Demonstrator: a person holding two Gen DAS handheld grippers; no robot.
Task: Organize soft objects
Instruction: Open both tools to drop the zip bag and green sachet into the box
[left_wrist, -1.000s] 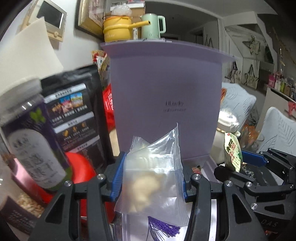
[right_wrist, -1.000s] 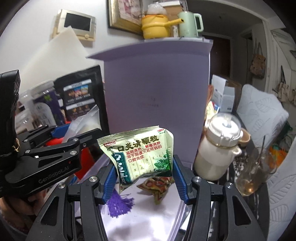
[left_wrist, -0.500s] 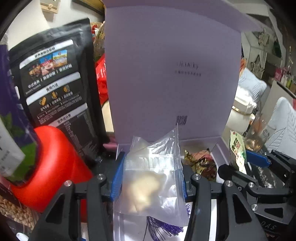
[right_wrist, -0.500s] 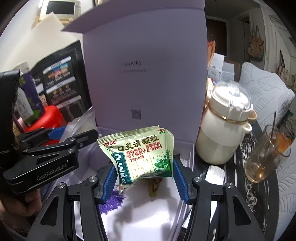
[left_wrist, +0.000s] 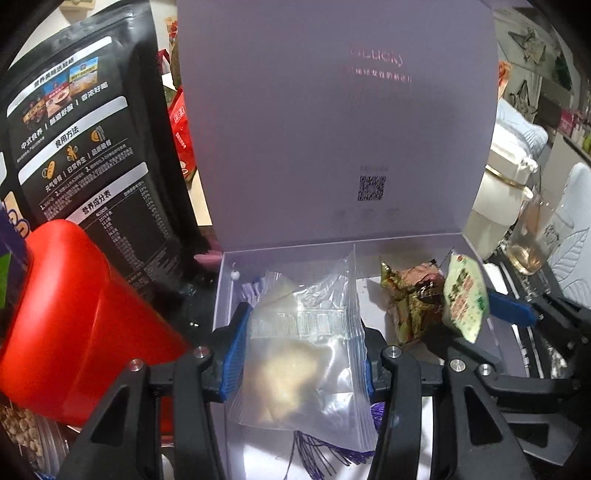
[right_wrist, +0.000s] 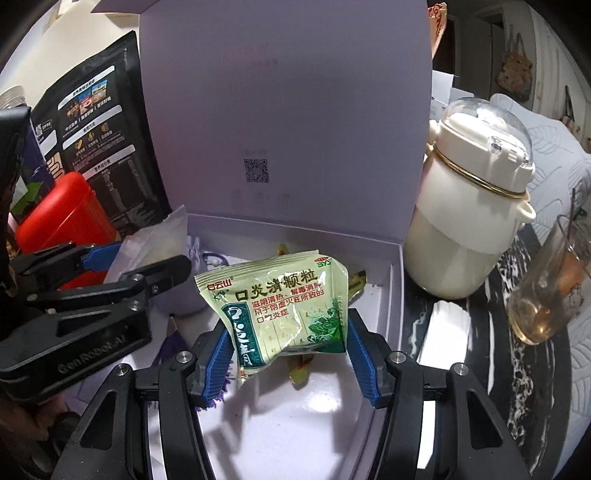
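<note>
1. Lilac box (right_wrist: 395, 291) now fills both views; a second ago only its raised lid showed, so both grippers have come down over it and the drop looks close.
2. Left gripper (left_wrist: 301, 350) pinches a clear bag (left_wrist: 306, 347) over the box's left side.
3. Right gripper (right_wrist: 286, 341) pinches a green packet (right_wrist: 280, 299) over the middle.
4. Candy wrappers (left_wrist: 410, 299) and a purple tassel (right_wrist: 218, 387) already lie inside.
5. White jug (right_wrist: 469, 206) stands just beside the right wall; red tub (left_wrist: 74, 325) crowds the left.
</note>
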